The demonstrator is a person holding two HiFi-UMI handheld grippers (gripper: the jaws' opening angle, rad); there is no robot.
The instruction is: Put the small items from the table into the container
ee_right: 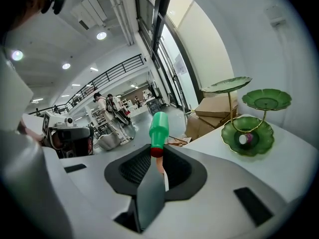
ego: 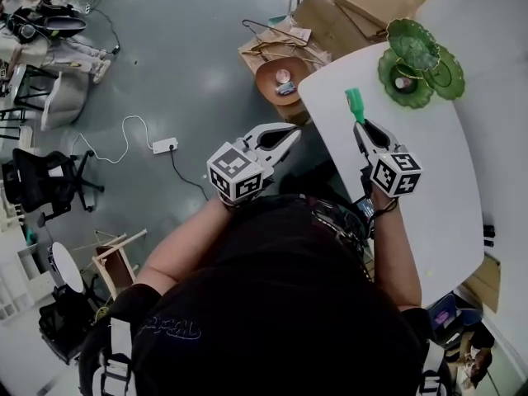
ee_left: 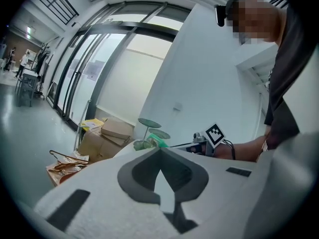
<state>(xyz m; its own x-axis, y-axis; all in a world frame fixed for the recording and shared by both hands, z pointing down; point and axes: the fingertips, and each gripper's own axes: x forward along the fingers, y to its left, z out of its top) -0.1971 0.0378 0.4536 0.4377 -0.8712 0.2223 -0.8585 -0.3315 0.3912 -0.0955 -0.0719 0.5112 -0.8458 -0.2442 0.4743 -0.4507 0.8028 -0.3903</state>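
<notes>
My right gripper (ego: 363, 125) (ee_right: 158, 152) is shut on a small green-capped tube (ego: 355, 104) (ee_right: 159, 129) that sticks out past its tips, held over the white table (ego: 412, 172). The container, a green tiered leaf-shaped stand (ego: 417, 63) (ee_right: 247, 133), is on the table's far end, ahead and right of the tube. One small round item (ee_right: 244, 139) lies in its lowest dish. My left gripper (ego: 289, 137) (ee_left: 159, 149) hangs off the table's left edge with its tips together and nothing between them.
Cardboard boxes (ego: 355, 7) and a brown bowl (ego: 280, 79) holding small things sit on the floor beyond the table. A power strip with its cable (ego: 164, 145) and office chairs (ego: 49, 180) are on the floor at left.
</notes>
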